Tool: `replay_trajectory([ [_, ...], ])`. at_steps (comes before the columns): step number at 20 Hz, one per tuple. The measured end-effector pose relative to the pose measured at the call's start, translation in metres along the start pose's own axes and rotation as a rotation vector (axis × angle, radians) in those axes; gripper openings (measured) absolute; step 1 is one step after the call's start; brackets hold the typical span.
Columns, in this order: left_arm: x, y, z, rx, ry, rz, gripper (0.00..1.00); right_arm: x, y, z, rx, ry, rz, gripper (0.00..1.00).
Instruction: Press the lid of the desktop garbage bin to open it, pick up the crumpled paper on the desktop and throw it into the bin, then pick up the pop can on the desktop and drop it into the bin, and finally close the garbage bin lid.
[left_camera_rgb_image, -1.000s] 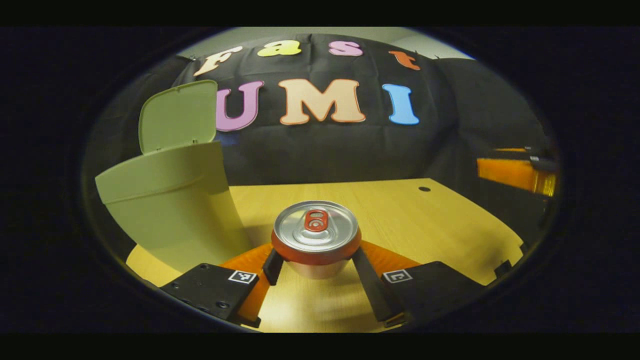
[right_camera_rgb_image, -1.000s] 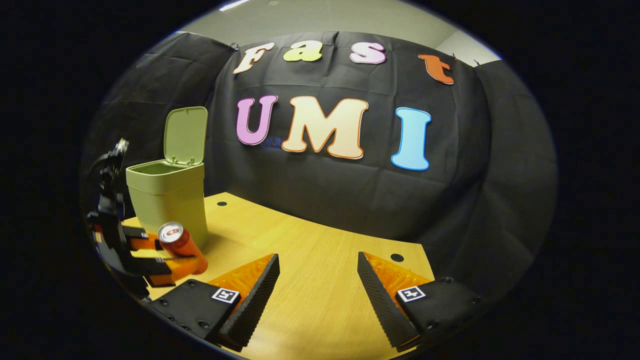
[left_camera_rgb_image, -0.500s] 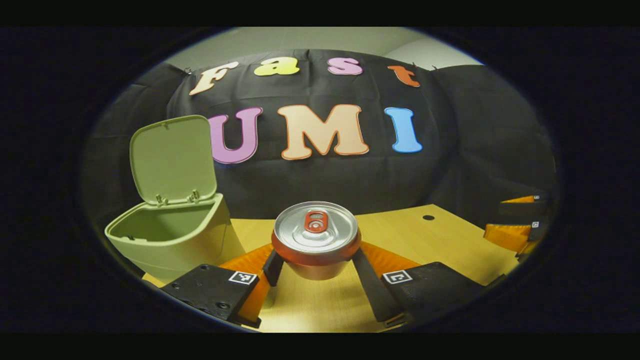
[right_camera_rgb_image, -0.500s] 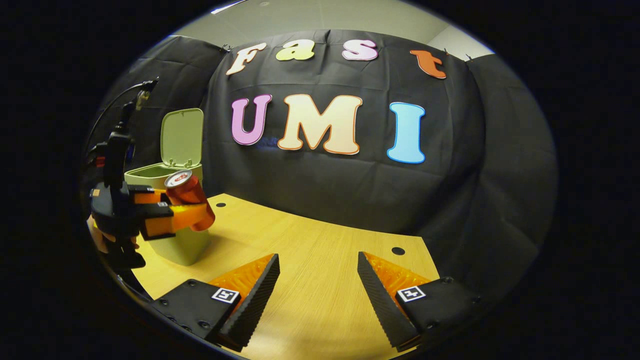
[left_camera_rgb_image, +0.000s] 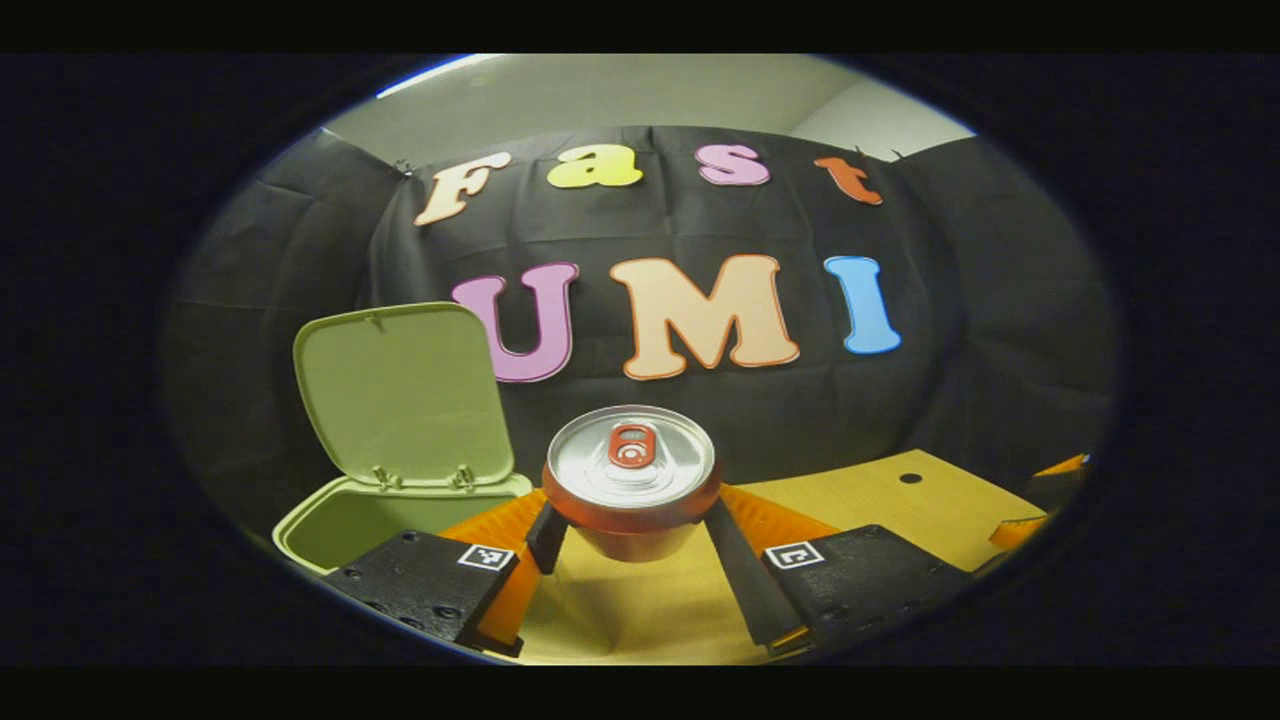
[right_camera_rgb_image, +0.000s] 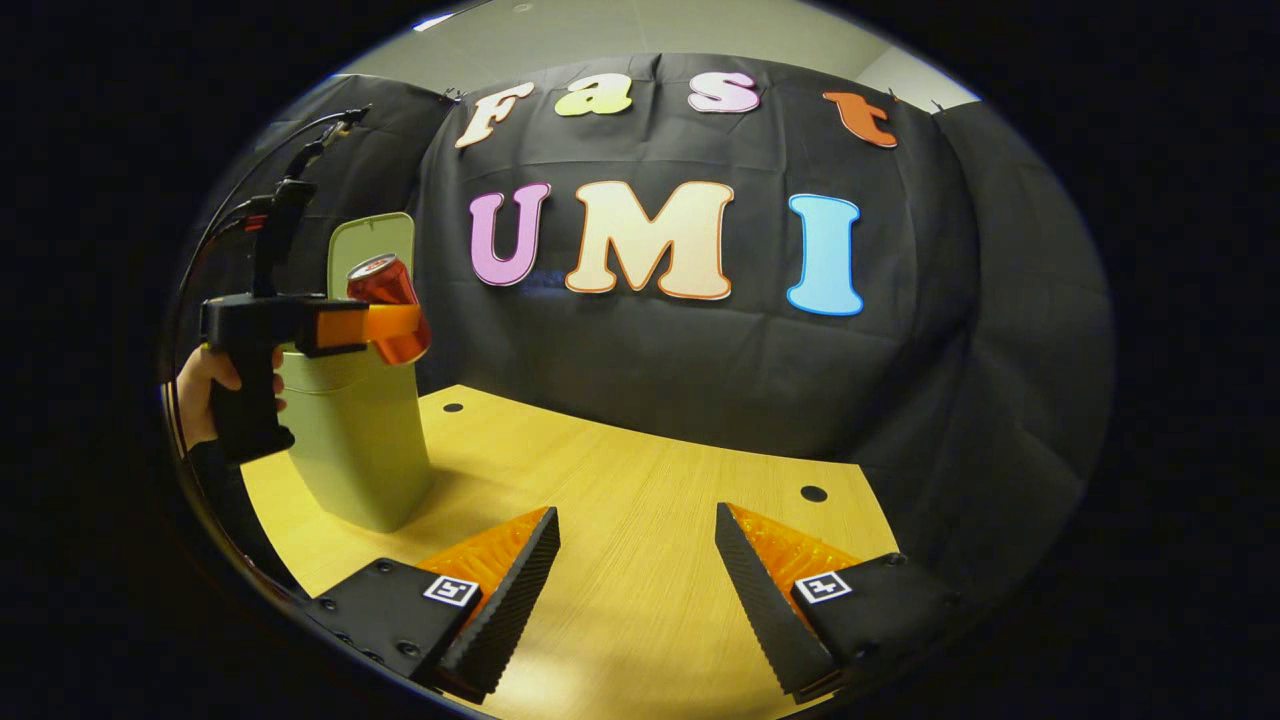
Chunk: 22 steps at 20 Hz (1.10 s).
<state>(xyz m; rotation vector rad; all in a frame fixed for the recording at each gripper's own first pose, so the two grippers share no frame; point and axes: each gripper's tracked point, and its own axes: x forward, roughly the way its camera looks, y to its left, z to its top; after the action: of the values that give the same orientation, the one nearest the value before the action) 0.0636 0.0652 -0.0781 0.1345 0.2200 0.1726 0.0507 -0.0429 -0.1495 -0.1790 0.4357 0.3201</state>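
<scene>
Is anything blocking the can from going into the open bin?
Nothing visible is. The left gripper holds the pop can up beside the bin, whose lid stands open behind the opening.

surface: light wooden desktop | standing on it: green garbage bin, lid up

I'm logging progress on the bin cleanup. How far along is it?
Done: the lid stands open, and no paper lies on the visible desk, though the bin's inside is hidden. In hand: the left gripper holds the can raised beside the bin's rim. Left: drop the can in and close the lid. The right gripper is open over the desk.
</scene>
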Motion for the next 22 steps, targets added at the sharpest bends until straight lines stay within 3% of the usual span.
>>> replay_trajectory([
  [9, -0.006, 0.094, 0.008, 0.014, -0.016, 0.167, 0.76, 0.012, 0.008, -0.001, 0.017, 0.016, 0.016, 0.99],
  [17, -0.021, 0.142, 0.009, -0.019, -0.034, 0.247, 0.76, 0.019, 0.021, 0.006, 0.016, 0.012, 0.03, 0.99],
  [19, -0.022, 0.152, 0.018, -0.012, -0.06, 0.271, 0.8, 0.019, 0.024, 0.008, 0.015, 0.007, 0.032, 0.99],
  [20, -0.023, 0.155, 0.024, 0.003, -0.072, 0.284, 0.94, 0.019, 0.025, 0.008, 0.014, 0.006, 0.032, 0.99],
  [21, -0.023, 0.159, 0.031, 0.016, -0.081, 0.289, 0.99, 0.019, 0.026, 0.008, 0.014, 0.007, 0.031, 1.0],
  [22, -0.025, 0.159, 0.036, 0.028, -0.094, 0.287, 0.99, 0.019, 0.026, 0.007, 0.015, 0.006, 0.028, 0.99],
])
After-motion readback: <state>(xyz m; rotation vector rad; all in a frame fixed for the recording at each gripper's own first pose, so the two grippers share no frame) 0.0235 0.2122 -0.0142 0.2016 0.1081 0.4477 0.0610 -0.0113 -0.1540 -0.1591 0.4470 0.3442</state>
